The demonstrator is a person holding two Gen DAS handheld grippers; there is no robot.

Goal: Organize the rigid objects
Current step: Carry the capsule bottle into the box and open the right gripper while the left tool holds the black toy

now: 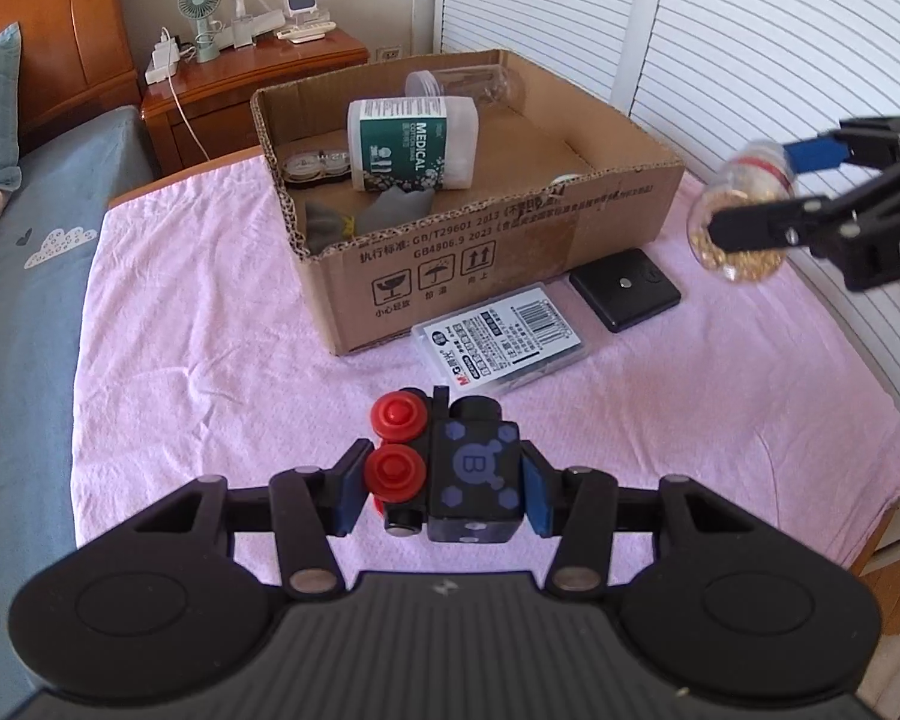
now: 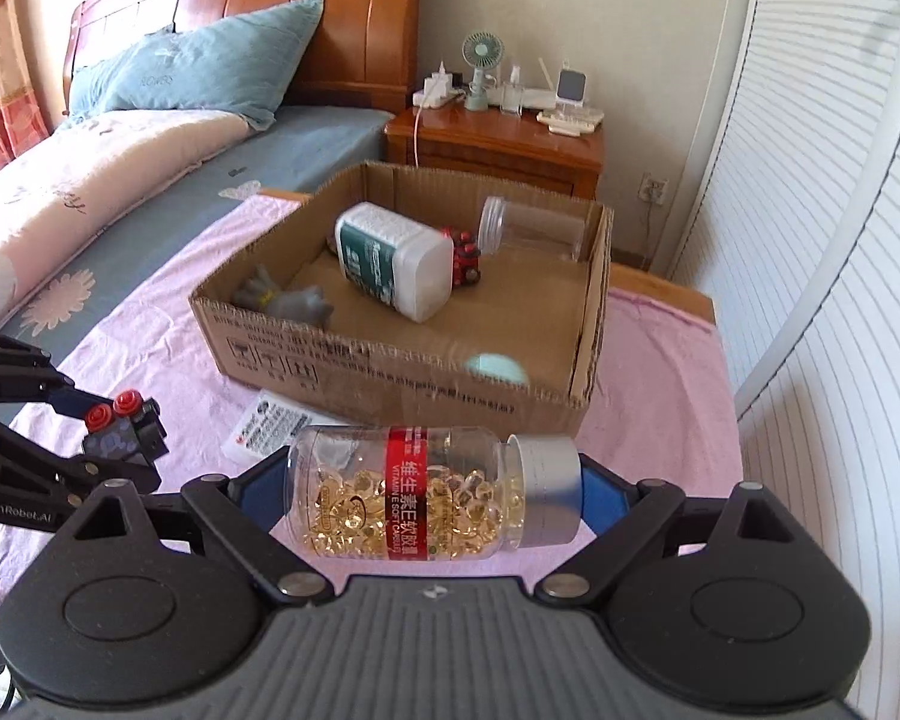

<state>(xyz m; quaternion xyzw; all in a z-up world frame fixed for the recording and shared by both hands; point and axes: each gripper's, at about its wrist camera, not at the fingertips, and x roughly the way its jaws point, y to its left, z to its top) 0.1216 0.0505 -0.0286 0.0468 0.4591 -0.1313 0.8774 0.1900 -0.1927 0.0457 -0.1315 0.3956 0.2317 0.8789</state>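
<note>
My left gripper (image 1: 444,480) is shut on a black toy train (image 1: 474,468) with red wheels, held just above the pink cloth (image 1: 210,300). In the right wrist view the same left gripper (image 2: 120,441) and train (image 2: 129,405) show at the left. My right gripper (image 2: 435,486) is shut on a clear capsule bottle (image 2: 342,492), one pad on its base and one on the silver cap. The bottle lies sideways, has a red label and holds golden capsules. From the left wrist view, the right gripper (image 1: 750,198) and bottle (image 1: 744,264) hang right of the cardboard box (image 1: 510,240).
The open box (image 2: 390,372) holds a white medical cotton container (image 1: 411,144), a clear jar (image 1: 468,84), a grey toy (image 1: 390,207) and small tins (image 1: 315,165). A labelled flat case (image 1: 504,336) and a black square pad (image 1: 624,291) lie before it. A nightstand (image 1: 252,78) stands behind.
</note>
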